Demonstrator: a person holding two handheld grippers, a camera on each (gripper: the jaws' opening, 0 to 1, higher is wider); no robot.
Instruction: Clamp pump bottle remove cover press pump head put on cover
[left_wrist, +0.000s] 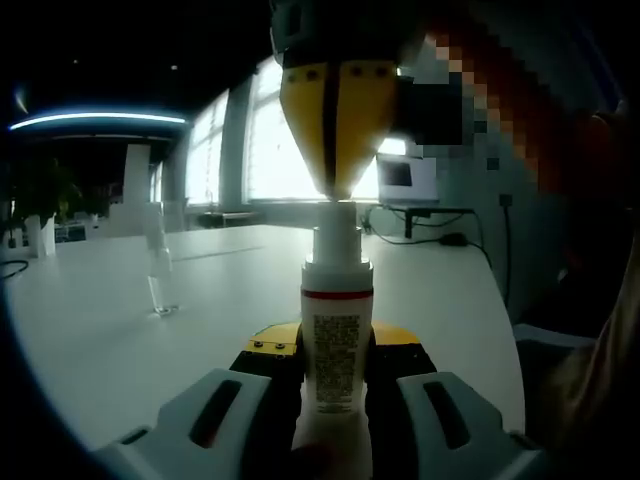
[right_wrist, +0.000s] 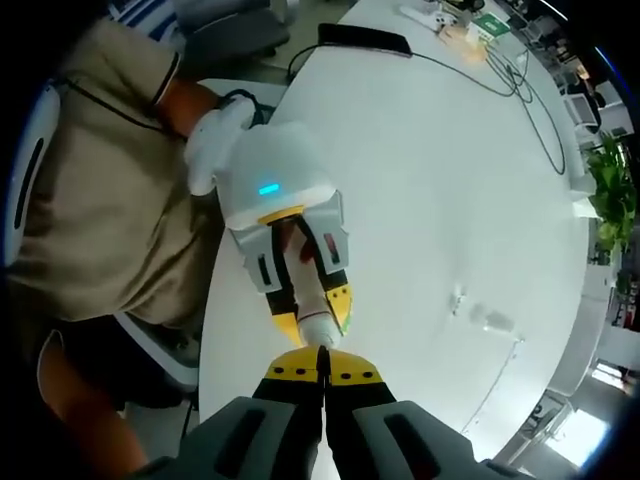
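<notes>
Pump bottle (left_wrist: 337, 345): white, upright, clamped between the left gripper (left_wrist: 335, 385) jaws above the white table (left_wrist: 200, 290). Right gripper (left_wrist: 335, 135): jaws together, tips on the pump head (left_wrist: 336, 240). Clear cover (left_wrist: 160, 285): standing well apart, far left on the table.

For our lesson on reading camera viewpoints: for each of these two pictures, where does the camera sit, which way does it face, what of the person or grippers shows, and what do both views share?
Left gripper view: rides the left gripper, facing level across the white table; its jaws clamp the pump bottle, and the right gripper comes down onto the pump head.
Right gripper view: rides the right gripper, looking steeply down; jaws shut, above the bottle, left gripper, a gloved hand and the person's shirt.
Shared: bottle, table, the clear cover standing apart.
</notes>
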